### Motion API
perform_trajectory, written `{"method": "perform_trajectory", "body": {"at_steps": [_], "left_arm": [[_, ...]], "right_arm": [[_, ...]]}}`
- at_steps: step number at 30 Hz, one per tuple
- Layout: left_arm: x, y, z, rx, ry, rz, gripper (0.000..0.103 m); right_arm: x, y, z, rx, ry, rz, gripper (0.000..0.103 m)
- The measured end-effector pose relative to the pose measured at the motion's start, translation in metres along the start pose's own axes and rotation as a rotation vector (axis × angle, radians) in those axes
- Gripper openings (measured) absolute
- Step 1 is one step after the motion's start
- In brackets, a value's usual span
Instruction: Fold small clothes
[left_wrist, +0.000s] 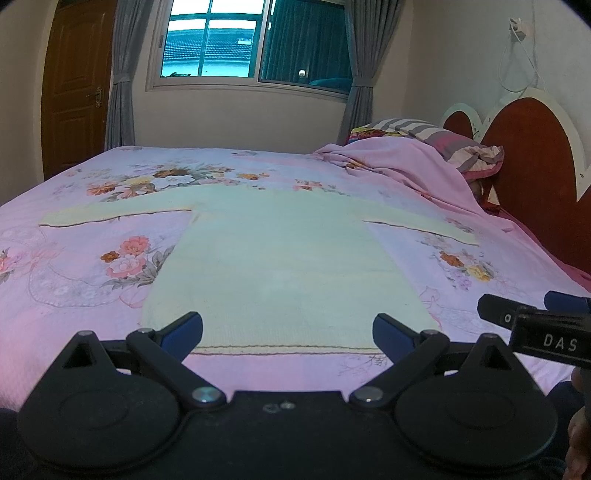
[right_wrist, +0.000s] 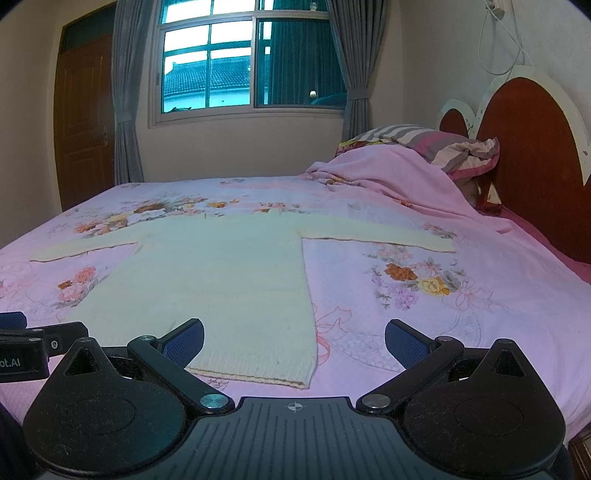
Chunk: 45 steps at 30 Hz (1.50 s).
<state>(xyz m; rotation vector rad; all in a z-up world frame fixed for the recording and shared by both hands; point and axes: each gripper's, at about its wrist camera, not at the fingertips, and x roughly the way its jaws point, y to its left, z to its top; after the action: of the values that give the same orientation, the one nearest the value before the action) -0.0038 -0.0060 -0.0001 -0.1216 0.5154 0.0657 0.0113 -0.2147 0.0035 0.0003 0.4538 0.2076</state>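
Just beyond both grippers' wide-spread jaws, the sweater (left_wrist: 280, 258) lies flat.

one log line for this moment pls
phase: pre-fold | sweater: flat on bed, sleeves spread | left tongs: open, empty | right tongs: open, empty, at hem

Floral bed (left_wrist: 92, 280) carries flat sweater (left_wrist: 280, 266); blanket (left_wrist: 406, 166); pillow (left_wrist: 443, 138).
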Motion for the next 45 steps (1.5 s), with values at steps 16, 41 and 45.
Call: {"method": "perform_trajectory", "body": {"at_steps": [16,41,45], "left_arm": [[0.0,0.002,0.0,-0.005,0.0,-0.002,0.099],[0.102,0.191,0.03,-0.491,-0.011,0.145,0.099],[0.144,0.268,0.059,-0.581,-0.029,0.147,0.097]], "right_arm": [[0.001,0.002,0.003,-0.008,0.002,0.002,0.103],[0.107,-0.001,0.052,-0.011,-0.098,-0.152,0.103],[0.144,0.014,0.068,-0.036,-0.11,-0.177,0.103]]}}
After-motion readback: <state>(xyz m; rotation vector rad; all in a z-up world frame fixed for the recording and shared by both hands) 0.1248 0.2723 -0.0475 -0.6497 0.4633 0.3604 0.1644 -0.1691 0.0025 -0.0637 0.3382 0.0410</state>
